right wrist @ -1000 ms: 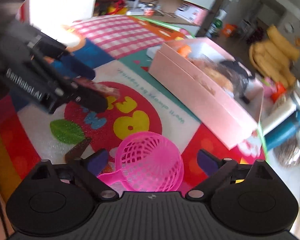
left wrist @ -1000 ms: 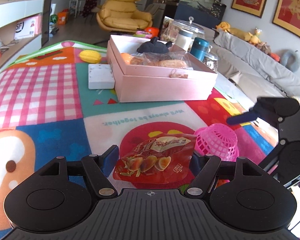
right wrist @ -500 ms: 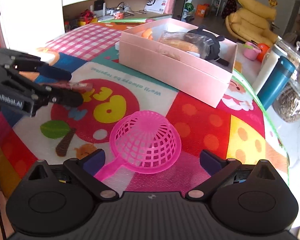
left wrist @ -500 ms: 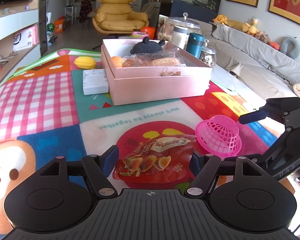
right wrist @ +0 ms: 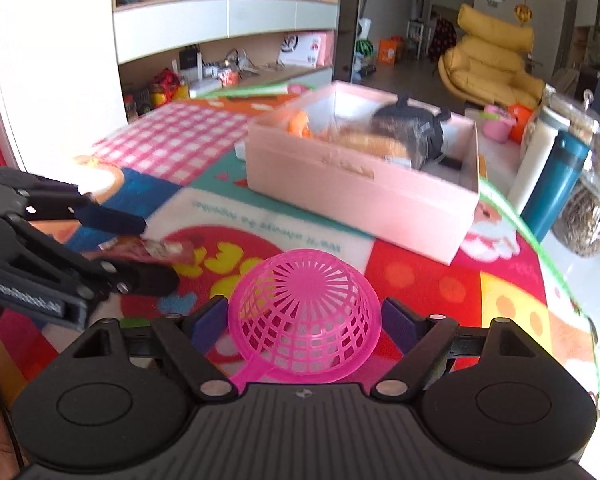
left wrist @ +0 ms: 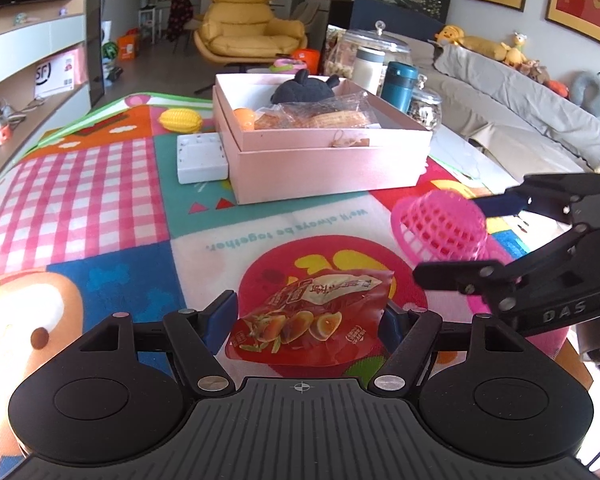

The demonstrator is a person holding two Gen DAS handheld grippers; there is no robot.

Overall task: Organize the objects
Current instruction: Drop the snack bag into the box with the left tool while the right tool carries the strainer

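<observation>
Since the earlier frame: pink mesh strainer (right wrist: 306, 316) now sits up between my right gripper's (right wrist: 302, 320) pads instead of lying out ahead on the mat, and those jaws have just been closing around its dome. Snack pouch (left wrist: 314, 316) lies much as it did.

Item one — pink mesh strainer. Location: between the right jaws, which stand narrowed to the dome's width; seen from the left wrist it looks lifted and tilted off the play mat (left wrist: 100, 208), though motion blur makes me unsure whether the pads truly press yet. Handling: light, thin plastic lattice, springy, likely to flex or pop out if squeezed hard. Best hold is low on the stiffer rim, or on the handle that runs back under the camera.

Item two — red snack pouch. Location: flat on the mat's red circle, between my left gripper's (left wrist: 310, 314) blue pads, which flank its sides; I cannot tell whether they pinch it. Handling: soft, glossy film, slippery, contents lumpy; it will sag. Take it across the crimped edge or the full width.

Item three — pink box (left wrist: 320, 160). Location: beyond both items, open, already holding a dark plush toy, wrapped bread and something orange. Judged to be the destination for both pieces.
</observation>
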